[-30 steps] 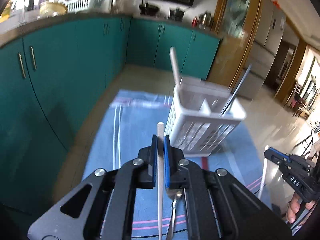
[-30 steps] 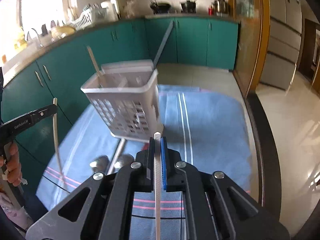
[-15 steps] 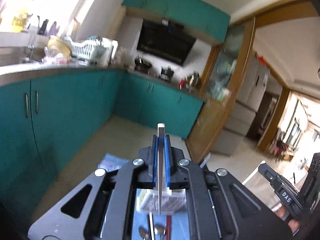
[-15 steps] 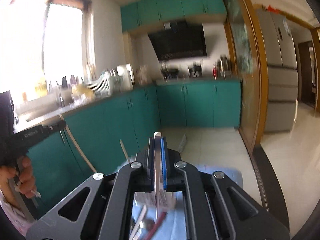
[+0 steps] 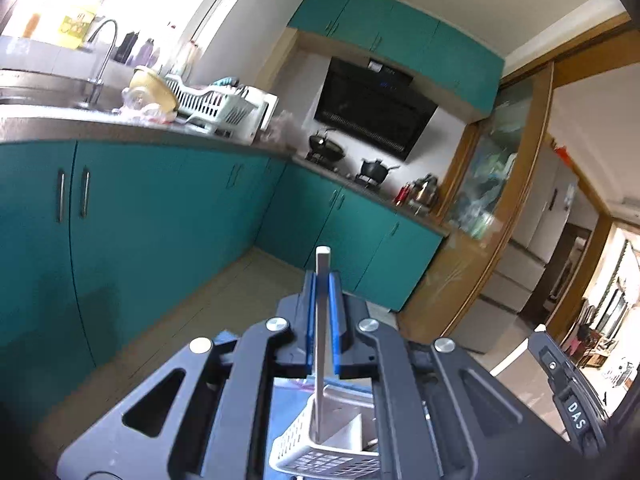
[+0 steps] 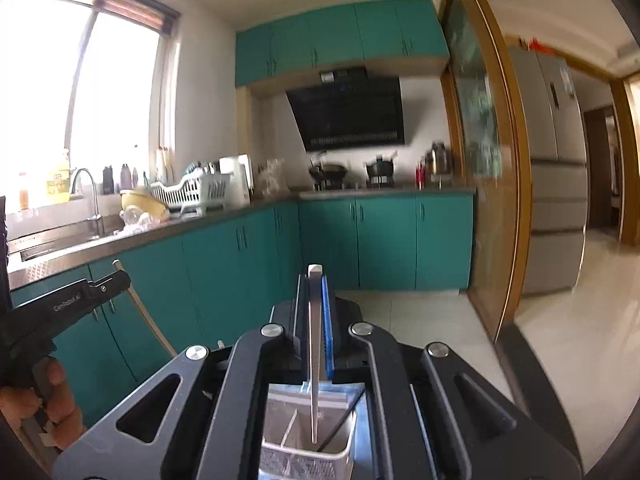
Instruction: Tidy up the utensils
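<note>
Left wrist view, teal cabinets and floor far off, white basket directly below, left gripper and right gripper each pinching a pale stick upright over its rim, both raised since earlier.

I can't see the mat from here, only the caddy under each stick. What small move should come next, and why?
Probably ease both sticks straight down before releasing. The left tongs are shut on a white chopstick whose lower end is inside the white caddy. The right tongs grip another chopstick whose tip hangs over a caddy compartment; how deep it sits is unclear.
</note>
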